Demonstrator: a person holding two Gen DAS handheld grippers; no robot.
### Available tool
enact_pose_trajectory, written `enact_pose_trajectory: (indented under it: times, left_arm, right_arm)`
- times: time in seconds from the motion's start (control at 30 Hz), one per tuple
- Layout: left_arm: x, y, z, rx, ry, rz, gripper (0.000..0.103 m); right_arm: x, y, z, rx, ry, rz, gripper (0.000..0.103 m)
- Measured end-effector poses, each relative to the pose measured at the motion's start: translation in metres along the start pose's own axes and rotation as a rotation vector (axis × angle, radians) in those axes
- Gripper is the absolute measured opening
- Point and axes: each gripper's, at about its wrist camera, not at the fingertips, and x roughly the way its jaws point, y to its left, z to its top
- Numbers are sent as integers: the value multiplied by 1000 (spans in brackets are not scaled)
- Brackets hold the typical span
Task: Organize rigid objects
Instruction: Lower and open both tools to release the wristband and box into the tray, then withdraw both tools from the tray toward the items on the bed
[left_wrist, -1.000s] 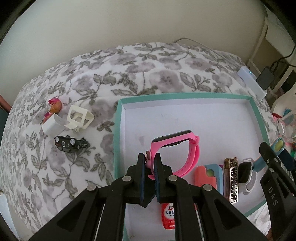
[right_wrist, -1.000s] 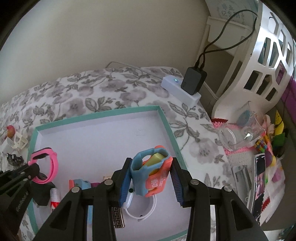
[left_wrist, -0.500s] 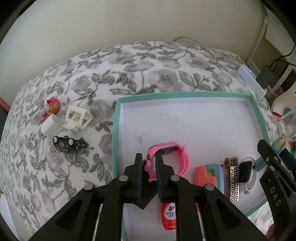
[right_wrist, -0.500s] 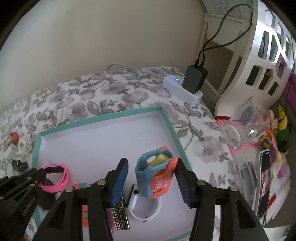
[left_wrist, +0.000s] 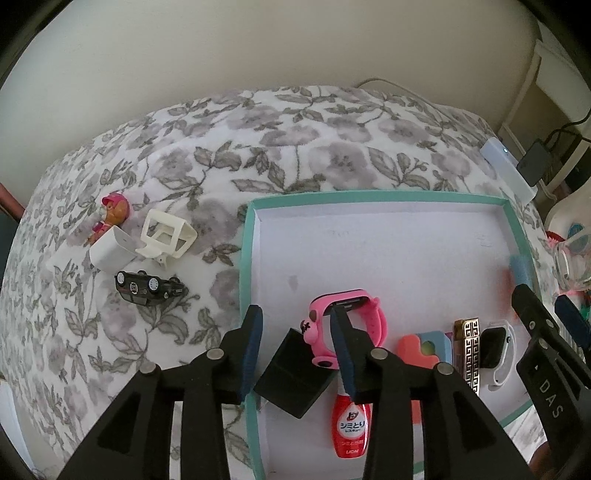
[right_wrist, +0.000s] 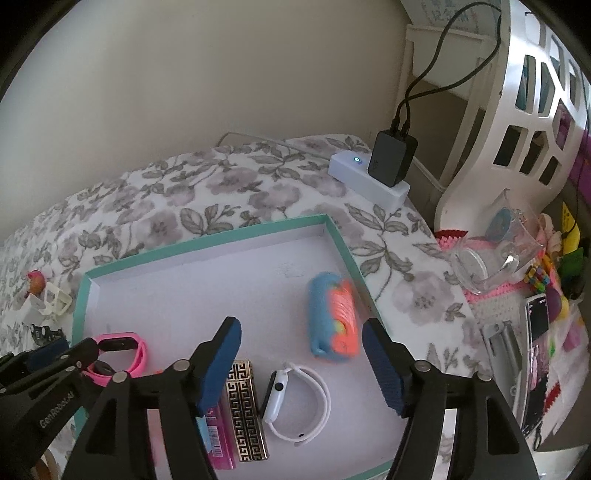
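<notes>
The left tool (left_wrist: 295, 325) hangs over the near left corner of the teal-rimmed tray (left_wrist: 246, 258); its jaws are opening, and nothing is pressed between them; the pink watch (left_wrist: 364, 317) lies on the tray floor just past the right finger, which covers a part of its band. A black square piece (left_wrist: 293, 373) shows between the fingers, and a small red bottle (left_wrist: 351, 424) with white label lies below the watch.

The right tool (right_wrist: 301, 332) stands over the near right part of the same tray (right_wrist: 343, 243); its jaws are opening and already wide; the blue and orange case (right_wrist: 332, 317) lies free on the tray floor between and a little beyond the two fingertips, touching neither of them; its image is blurred.

Along the near side of the tray lie also a white watch (right_wrist: 295, 402), a gold and black patterned lighter (right_wrist: 245, 410) and a pink flat packet (right_wrist: 218, 435), close beside each other; in the left view a coral and blue piece (left_wrist: 424, 345) is seen beside the lighter.

The tray rests on a bed with flowered cover (left_wrist: 295, 155). Outside the tray, on the cover, are a black toy car (left_wrist: 147, 288) turned on its roof, a cream plastic frame (left_wrist: 168, 236), a white charger block (left_wrist: 112, 253) and a small pink figure (left_wrist: 112, 214), all near together. At the far right corner a white power strip (right_wrist: 369, 181) carries a black adapter (right_wrist: 393, 158).
</notes>
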Motion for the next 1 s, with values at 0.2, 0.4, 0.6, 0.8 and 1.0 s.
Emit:
enact_pose_trajectory:
  times: [0.2, 0.4, 0.6, 0.8, 1.0]
  left_arm:
    - [-1, 5, 1, -13, -3, 7, 40]
    - [-3, 11, 2, -35, -21, 25, 68]
    - [-4, 19, 4, -58, -36, 61, 85]
    - [-5, 29, 4, -91, -41, 93, 90]
    - [-5, 40, 4, -133, -30, 109, 98]
  right_arm:
    - [0, -2, 0, 13, 4, 0, 72]
    - [-2, 1, 1, 1, -4, 0, 73]
    - [-4, 4, 0, -8, -13, 4, 88]
    - [-5, 8, 0, -20, -17, 5, 100]
    - [-8, 13, -2, -32, -15, 13, 102]
